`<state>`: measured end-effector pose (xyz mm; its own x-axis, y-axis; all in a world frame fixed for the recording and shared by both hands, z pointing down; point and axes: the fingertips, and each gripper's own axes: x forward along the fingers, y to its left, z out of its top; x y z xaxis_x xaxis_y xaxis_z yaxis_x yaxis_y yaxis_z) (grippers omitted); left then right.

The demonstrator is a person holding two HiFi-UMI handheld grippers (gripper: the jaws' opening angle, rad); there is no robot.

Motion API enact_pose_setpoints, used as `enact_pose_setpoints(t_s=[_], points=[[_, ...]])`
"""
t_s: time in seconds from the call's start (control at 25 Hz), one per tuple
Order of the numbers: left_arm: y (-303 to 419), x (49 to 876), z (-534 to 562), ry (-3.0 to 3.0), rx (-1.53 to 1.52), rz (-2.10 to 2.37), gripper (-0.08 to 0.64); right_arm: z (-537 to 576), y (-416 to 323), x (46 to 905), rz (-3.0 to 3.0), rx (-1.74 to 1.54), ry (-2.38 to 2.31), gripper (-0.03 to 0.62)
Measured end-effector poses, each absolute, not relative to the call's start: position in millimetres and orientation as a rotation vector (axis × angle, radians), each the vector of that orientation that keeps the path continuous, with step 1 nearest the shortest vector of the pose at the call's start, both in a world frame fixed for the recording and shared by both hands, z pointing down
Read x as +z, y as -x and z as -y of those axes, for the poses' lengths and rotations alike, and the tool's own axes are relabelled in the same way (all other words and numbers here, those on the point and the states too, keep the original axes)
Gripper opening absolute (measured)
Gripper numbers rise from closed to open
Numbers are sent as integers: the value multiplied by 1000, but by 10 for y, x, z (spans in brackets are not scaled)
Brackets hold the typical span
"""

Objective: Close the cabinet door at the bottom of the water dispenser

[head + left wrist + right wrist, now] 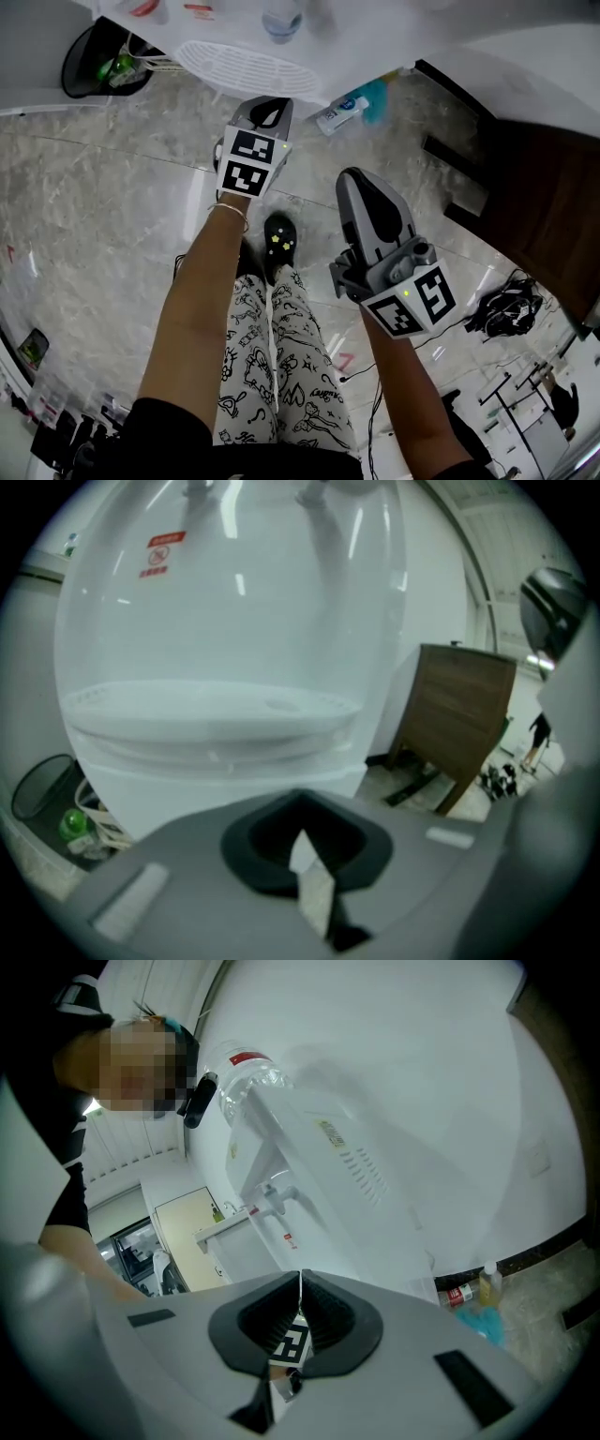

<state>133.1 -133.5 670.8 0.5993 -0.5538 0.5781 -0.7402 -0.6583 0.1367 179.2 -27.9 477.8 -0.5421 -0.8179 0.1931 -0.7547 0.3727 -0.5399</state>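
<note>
A black trash bin [94, 56] stands at the far left on the marble floor [94, 187], just beside the white water dispenser [394, 37], which takes up the far edge of the head view. The dispenser's slotted drip tray [248, 66] juts out toward the person.

The left gripper [266, 111] is held just near of that tray, pointing at the dispenser. In the left gripper view its jaws are closed tip to tip with nothing between them. The plain white lower front [216, 780] under the tray fills the space ahead. The cabinet door belongs on that face, but no seam or edge shows, so I cannot tell how it stands.

Below the left forearm, a black shoe [279, 242] rests on the floor.

The right gripper [361, 183] is nearer and to the right, well apart from the dispenser. Its jaws are also pressed together and empty.

A small bottle [342, 111] lies on the floor at the dispenser's right foot. Farther right a dark brown wooden panel [544, 206] leans at the wall, with a tangle of black cables [506, 305] near it.
</note>
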Motion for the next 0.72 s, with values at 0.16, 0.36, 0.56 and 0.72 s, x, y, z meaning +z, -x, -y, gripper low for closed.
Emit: enact_pose_setpoints(t_s=[0.16, 0.36, 0.56, 0.72], points=[[-1344, 6679, 1309, -2515, 776, 983, -3, 286, -1753, 4586, -2512, -858, 1406, 17], [-1123, 6522, 1148, -2495, 715, 1018, -3, 370, -1712, 4485, -2535, -818, 1446, 17], [-751, 5793, 792, -2494, 533, 1096, -3, 308, -1622, 4249, -2599, -780, 1470, 17], [-595, 4908, 340, -2583, 446, 1054, -3, 174, -1480, 3876, -2634, -748, 1443, 17]])
